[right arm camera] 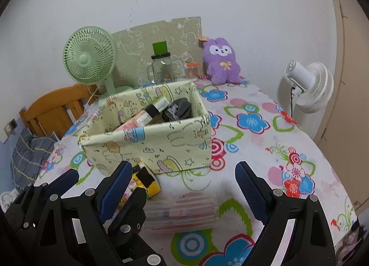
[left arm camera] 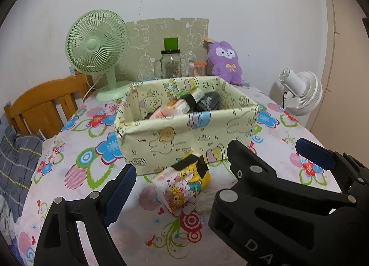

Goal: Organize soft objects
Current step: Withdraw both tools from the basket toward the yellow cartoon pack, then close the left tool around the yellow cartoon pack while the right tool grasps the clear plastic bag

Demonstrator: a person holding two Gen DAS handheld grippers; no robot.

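While both claws gape wide and empty, the cartoon-print pack [left arm camera: 182,184] lies between the left gripper [left arm camera: 184,169] fingers; only the right gripper [right arm camera: 184,187] view shows a clear striped pack [right arm camera: 182,213] between its own, before the fabric box [right arm camera: 147,146].

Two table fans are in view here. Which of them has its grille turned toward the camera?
The green fan at the back left: its round grille faces the camera. The white fan, off the table's right edge, shows its motor housing, grille turned away.

The fabric box's [right arm camera: 161,146] front wall is hiding most of its contents, and the left gripper [right arm camera: 101,179] is covering part of the cartoon-printed packet [right arm camera: 147,180].
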